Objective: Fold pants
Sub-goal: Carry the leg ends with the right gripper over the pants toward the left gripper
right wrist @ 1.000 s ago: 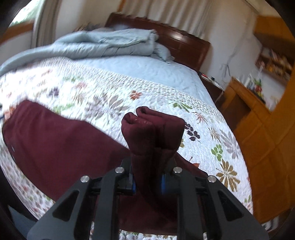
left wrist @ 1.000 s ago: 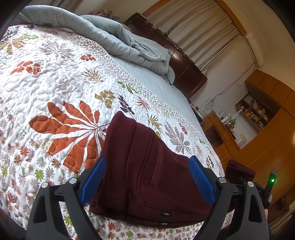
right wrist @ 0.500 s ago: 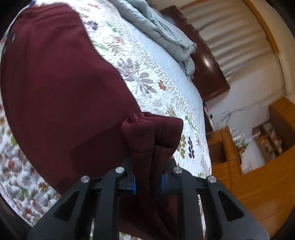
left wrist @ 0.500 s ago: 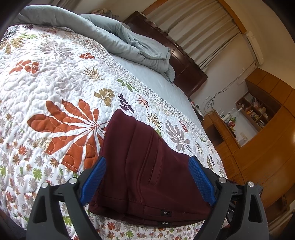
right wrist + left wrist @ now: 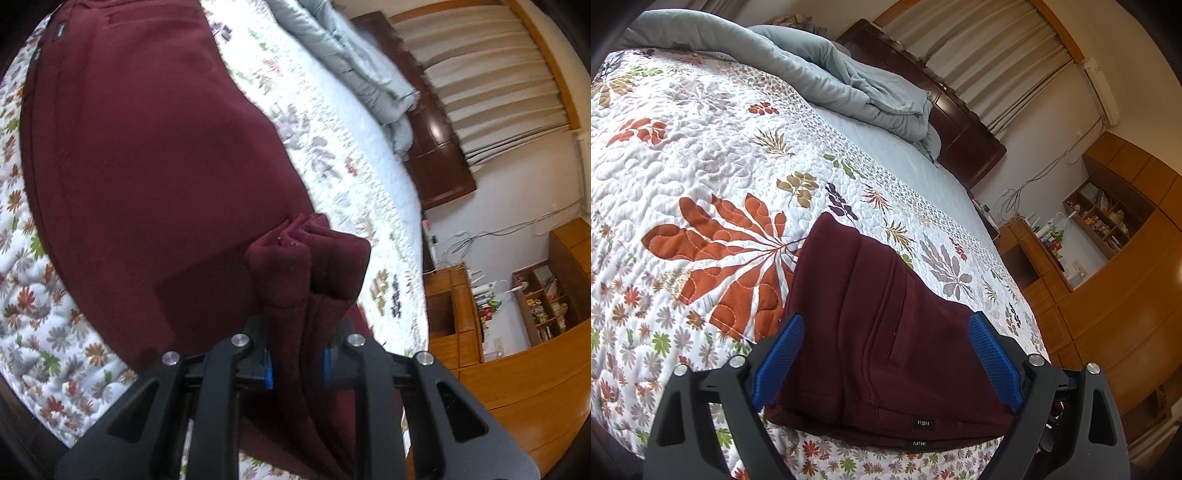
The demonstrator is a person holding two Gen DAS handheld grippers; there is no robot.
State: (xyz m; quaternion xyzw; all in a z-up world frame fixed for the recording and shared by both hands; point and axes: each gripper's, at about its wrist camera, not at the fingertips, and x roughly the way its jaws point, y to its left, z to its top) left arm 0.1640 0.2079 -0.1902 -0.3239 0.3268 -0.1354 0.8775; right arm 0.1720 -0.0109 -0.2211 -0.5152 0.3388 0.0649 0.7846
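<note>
Dark maroon pants (image 5: 871, 332) lie on the flowered quilt (image 5: 701, 155), waistband with two small labels toward the near edge. My left gripper (image 5: 886, 354) is open, its blue pads either side of the waist end, just above it. In the right wrist view the pants (image 5: 147, 140) spread across the quilt (image 5: 44, 295). My right gripper (image 5: 295, 362) is shut on the bunched leg ends (image 5: 310, 266), held up over the laid-out part.
A rumpled grey-blue duvet (image 5: 827, 74) lies at the bed's head against a dark wooden headboard (image 5: 960, 125). Wooden cabinets and shelves (image 5: 1108, 229) stand right of the bed. The quilt's near edge drops off just below the waistband.
My right gripper has carried the leg ends up and over toward the waist, so the pants now fill its view. My left gripper has barely moved and stays open.
</note>
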